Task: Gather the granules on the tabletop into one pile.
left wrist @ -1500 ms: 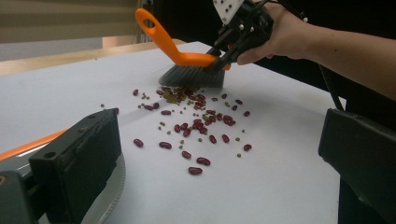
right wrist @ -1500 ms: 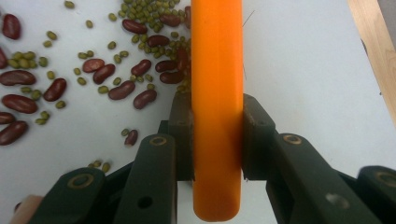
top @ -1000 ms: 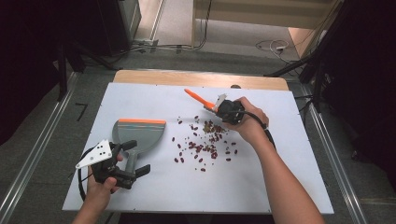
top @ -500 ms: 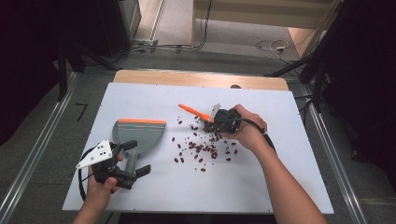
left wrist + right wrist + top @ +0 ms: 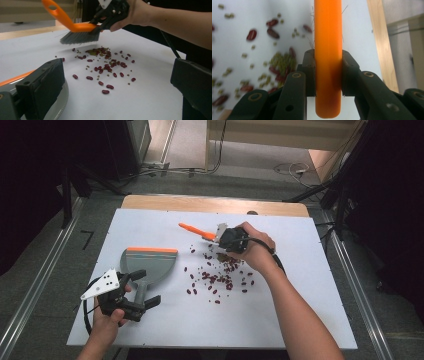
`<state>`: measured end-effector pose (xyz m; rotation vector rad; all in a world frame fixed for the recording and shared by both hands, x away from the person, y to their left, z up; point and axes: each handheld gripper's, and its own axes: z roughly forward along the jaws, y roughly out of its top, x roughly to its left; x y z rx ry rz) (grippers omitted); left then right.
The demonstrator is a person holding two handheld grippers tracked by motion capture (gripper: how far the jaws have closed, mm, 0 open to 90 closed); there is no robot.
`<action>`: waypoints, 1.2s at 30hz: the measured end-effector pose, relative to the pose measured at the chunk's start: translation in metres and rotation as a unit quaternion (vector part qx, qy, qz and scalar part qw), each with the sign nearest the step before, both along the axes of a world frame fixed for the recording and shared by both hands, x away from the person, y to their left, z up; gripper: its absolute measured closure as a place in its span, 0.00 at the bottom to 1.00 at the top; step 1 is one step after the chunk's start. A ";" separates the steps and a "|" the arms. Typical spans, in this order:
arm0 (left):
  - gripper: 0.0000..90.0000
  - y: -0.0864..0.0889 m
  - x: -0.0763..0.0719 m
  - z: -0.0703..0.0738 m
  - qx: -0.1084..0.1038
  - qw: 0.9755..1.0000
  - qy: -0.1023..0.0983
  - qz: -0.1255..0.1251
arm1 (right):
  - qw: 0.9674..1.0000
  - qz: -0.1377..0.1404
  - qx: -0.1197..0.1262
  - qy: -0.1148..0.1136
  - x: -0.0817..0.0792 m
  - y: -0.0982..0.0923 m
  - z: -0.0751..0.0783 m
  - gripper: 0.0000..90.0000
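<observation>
Brush [image 5: 75,30]: smooth, slightly glossy orange plastic handle; dark grey matt bristles. Dustpan [image 5: 149,266]: matt grey plastic with an orange rubbery-looking lip. Counter [image 5: 300,285]: smooth matt white sheet, with a bare light wood strip along the top edge of the frame. Beans [image 5: 105,66]: glossy dark red skins; smaller ones dull green. Right hand-held gripper [image 5: 328,75]: matt black plastic, metal rivets.

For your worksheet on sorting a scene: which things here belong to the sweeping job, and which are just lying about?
In the job:
- orange brush
- right gripper
- red beans
- grey dustpan
- left gripper

Lying about:
- cables on the floor
- wooden board
</observation>
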<state>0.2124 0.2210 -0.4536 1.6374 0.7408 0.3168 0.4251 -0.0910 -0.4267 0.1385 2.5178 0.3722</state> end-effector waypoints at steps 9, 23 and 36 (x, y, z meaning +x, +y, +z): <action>0.00 0.000 -0.002 0.000 0.000 1.000 0.000 -0.003 | 0.999 0.047 -0.019 -0.017 0.011 0.039 -0.014 0.76; 0.00 0.003 -0.002 0.000 0.003 1.000 0.000 0.003 | 0.994 0.102 -0.034 0.017 -0.026 0.024 -0.020 0.76; 0.00 0.002 -0.002 0.000 0.005 1.000 0.001 0.005 | 0.992 0.120 -0.016 0.021 -0.046 0.004 -0.012 0.76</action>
